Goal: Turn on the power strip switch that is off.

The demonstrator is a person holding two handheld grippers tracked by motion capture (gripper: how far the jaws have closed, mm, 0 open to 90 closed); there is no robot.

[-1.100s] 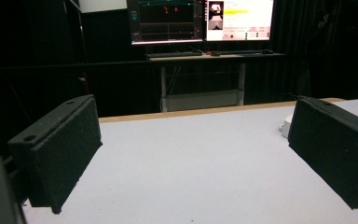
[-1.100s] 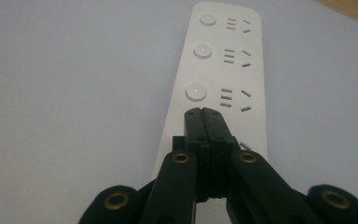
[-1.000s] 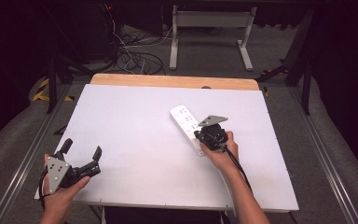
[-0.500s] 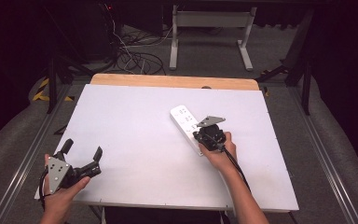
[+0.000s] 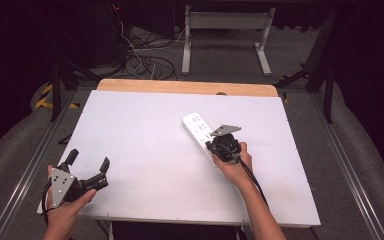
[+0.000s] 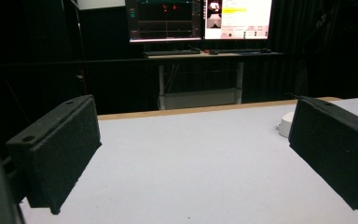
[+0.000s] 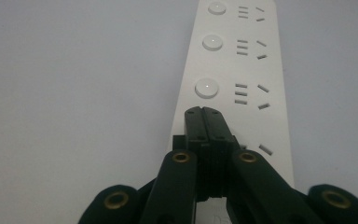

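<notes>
The right gripper (image 7: 204, 116) was down over the white power strip (image 7: 242, 70), jaws pressed flat together with nothing between them, their joined tip resting on or just above the near end of the strip's face, where one of the round switch buttons would fall in line. Three more round buttons (image 7: 206, 88) ran away in a row just ahead of the jaws, each with its set of socket slots to the right of them. From the high view the strip (image 5: 196, 126) lay slantwise on the white table (image 5: 145, 135), stretching away beyond the gripper (image 5: 219, 146) toward the far side.

Over at the near left corner, the left gripper (image 5: 87, 167) was held off to the side, jaws wide apart and holding nothing; between them there was bare table, and one rounded end of the strip (image 6: 286, 123) peeked out just inside the right-hand jaw, well ahead of it.

By the look of it the strip was rigid moulded plastic, light, smooth and a bit slippery on that tabletop, likely to skate or pivot if poked off-centre. Best hold, I judged, was across its narrow width on the long side edges, near the middle; a button wanted a straight-down press
</notes>
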